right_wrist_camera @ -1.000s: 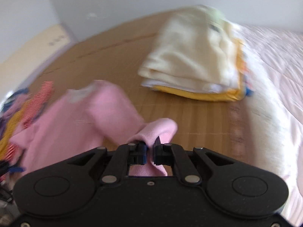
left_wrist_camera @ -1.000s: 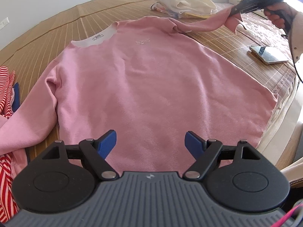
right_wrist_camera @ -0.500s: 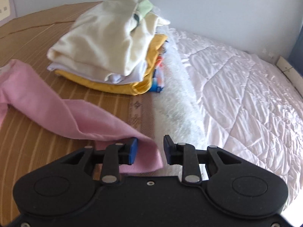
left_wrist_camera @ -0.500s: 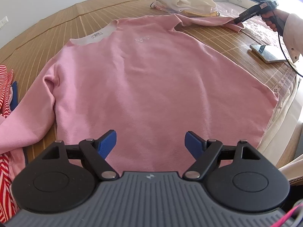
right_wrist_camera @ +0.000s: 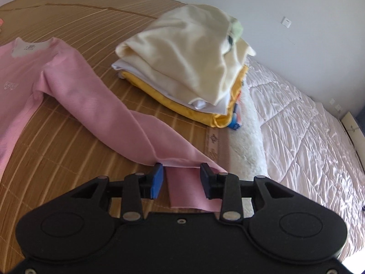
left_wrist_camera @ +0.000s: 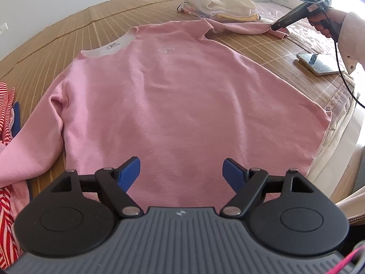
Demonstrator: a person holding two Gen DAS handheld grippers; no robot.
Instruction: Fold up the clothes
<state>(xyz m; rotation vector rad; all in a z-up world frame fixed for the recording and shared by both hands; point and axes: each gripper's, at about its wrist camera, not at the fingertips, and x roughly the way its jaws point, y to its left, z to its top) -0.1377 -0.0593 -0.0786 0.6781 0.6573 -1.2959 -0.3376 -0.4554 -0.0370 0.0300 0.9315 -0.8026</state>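
Far left, a heap of red-striped clothes [left_wrist_camera: 6, 123] is seen at the mat's edge, with the pink sweater's [left_wrist_camera: 178, 96] left sleeve [left_wrist_camera: 29, 146] slumped toward it and partly over it. The sweater itself is spread face up on the bamboo mat [left_wrist_camera: 75, 32] of the bed, collar away, hem near. Above the hem the left tongs [left_wrist_camera: 181, 173] are held wide open, nothing between the blue pads. Further right, the right sleeve [right_wrist_camera: 114, 114] is stretched out flat toward the quilt [right_wrist_camera: 308, 141], its cuff lying between the pads of the right tongs [right_wrist_camera: 181, 180], which stand parted around the cloth, not pinching it; the cuff looks released.

The step in hand is judged to be laying out before the first fold. It would be done well if the left sleeve were also drawn straight and the body smoothed, so that each sleeve can be folded across the chest without bunching at the shoulder.

For room: the left side is crowded by the striped heap, so that sleeve should be lifted clear rather than dragged. Behind the right sleeve a stack of folded clothes [right_wrist_camera: 187, 68] sits just beside it. A phone [left_wrist_camera: 317, 63] lies on the mat near the sweater's right edge, and the bed's edge runs close along the hem corner. Open mat is left beyond the collar.
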